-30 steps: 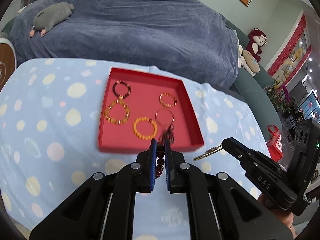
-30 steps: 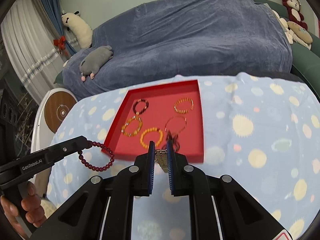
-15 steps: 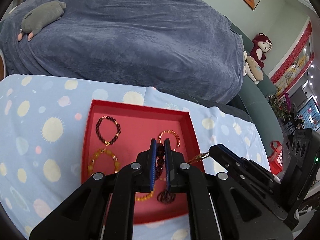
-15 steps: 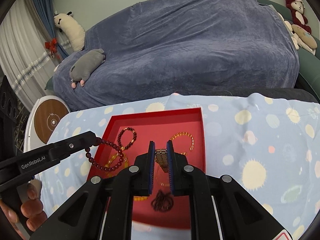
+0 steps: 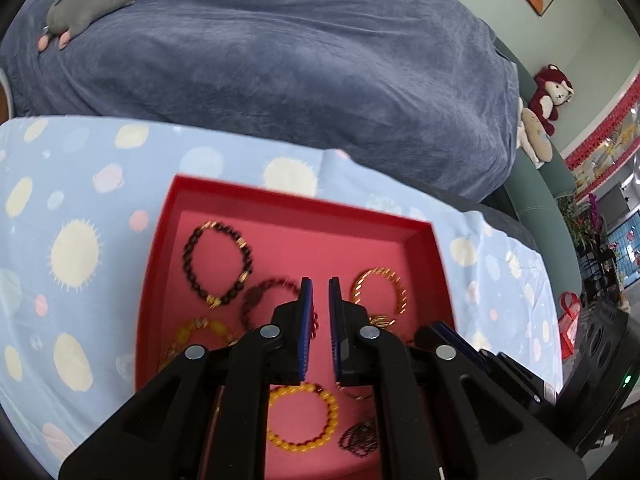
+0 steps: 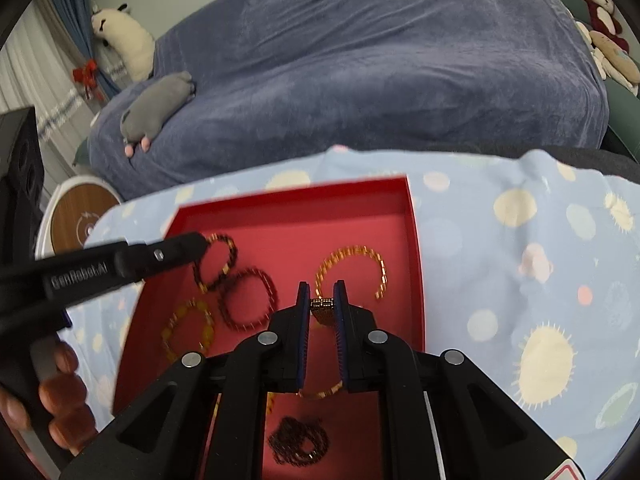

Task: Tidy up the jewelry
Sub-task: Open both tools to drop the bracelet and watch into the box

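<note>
On the bench, draped in a dotted blue cloth (image 6: pixel 520 248), sits the red tray (image 6: pixel 416 240) that collects the bracelets. At its left, the left tool (image 5: pixel 318 292) hangs over the tray floor with its jaws opening and nothing visible between them; the dark red bead bracelet (image 6: pixel 250 298) lies just below it, apparently freshly let go beside a darker beaded one (image 6: pixel 214 260). Further right, the right tool (image 6: pixel 322 296) is clamped on a small gold link bracelet (image 6: pixel 323 308), carried low above the tray near the open gold bangle (image 6: pixel 352 266), probably so it can be laid down without tangling.
</note>
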Action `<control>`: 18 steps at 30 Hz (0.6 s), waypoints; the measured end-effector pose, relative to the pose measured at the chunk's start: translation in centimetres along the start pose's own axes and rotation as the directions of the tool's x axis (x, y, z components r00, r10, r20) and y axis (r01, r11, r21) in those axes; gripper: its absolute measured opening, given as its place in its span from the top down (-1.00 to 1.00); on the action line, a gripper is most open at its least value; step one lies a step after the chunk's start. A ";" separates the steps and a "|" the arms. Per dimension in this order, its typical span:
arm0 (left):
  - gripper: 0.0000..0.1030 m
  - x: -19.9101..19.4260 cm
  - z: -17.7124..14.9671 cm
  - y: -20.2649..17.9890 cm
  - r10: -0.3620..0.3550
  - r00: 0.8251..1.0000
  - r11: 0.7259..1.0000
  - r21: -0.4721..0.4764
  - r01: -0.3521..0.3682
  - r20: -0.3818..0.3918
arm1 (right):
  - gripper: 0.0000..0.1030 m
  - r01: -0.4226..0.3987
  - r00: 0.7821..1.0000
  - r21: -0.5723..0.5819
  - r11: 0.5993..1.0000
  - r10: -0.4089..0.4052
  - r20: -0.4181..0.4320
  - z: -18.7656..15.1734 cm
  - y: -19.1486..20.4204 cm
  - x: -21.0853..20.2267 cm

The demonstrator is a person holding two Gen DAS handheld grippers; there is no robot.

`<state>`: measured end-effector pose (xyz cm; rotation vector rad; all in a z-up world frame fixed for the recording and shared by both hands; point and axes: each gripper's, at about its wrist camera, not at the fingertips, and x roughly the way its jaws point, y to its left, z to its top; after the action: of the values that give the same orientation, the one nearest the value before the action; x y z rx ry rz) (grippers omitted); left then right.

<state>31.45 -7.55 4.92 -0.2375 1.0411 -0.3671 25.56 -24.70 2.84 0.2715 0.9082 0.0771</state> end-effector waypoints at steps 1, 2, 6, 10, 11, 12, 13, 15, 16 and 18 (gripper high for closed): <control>0.55 -0.1 -0.5 0.3 0.004 1.000 1.000 -0.007 -0.004 0.001 | 0.72 0.001 1.000 0.001 1.000 -0.001 -0.002 -0.5 -0.1 -0.1; 0.45 -0.4 -1.0 0.6 0.012 1.000 1.000 -0.017 -0.012 0.006 | 0.71 -0.001 1.000 0.005 1.000 0.001 -0.008 -1.0 -0.2 -0.1; 0.37 -2.0 -2.8 1.4 0.022 0.999 1.000 -0.020 -0.022 0.028 | 0.69 -0.003 1.000 0.007 1.000 0.003 -0.009 -2.6 -0.4 -1.2; 0.36 -4.0 -4.5 1.6 0.042 0.998 0.999 -0.003 -0.042 0.050 | 0.57 0.002 1.000 0.010 1.000 -0.003 0.010 -4.0 -0.3 -3.3; 0.35 -4.5 -5.1 1.6 0.048 0.997 0.999 0.002 -0.048 0.054 | 0.57 0.002 1.000 0.015 1.000 -0.002 0.017 -4.4 -0.4 -3.9; 0.35 -5.0 -5.7 1.8 0.052 0.997 0.999 0.003 -0.052 0.053 | 0.56 -0.001 1.000 0.020 1.000 0.000 0.019 -4.7 -0.4 -4.4; 0.35 -5.4 -6.2 1.8 0.052 0.997 0.999 0.003 -0.052 0.051 | 0.56 -0.003 1.000 0.023 1.000 0.002 0.022 -5.2 -0.4 -5.1; 0.35 -6.2 -7.5 2.1 0.069 0.997 0.998 0.005 -0.070 0.046 | 0.56 0.002 1.000 0.017 1.000 -0.003 0.026 -6.0 -0.1 -6.1; 0.35 -6.7 -8.2 2.3 0.074 0.996 0.997 0.007 -0.075 0.046 | 0.56 0.006 1.000 0.010 1.000 -0.006 0.027 -6.5 0.0 -6.6; 0.35 -7.3 -9.5 2.7 0.083 0.996 0.997 -0.010 -0.083 0.038 | 0.56 0.011 1.000 -0.005 1.000 -0.011 0.026 -7.5 0.4 -7.5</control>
<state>20.37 -2.29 5.13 -0.2076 1.0113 -0.2823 15.06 -24.18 4.33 0.2619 0.8833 0.0655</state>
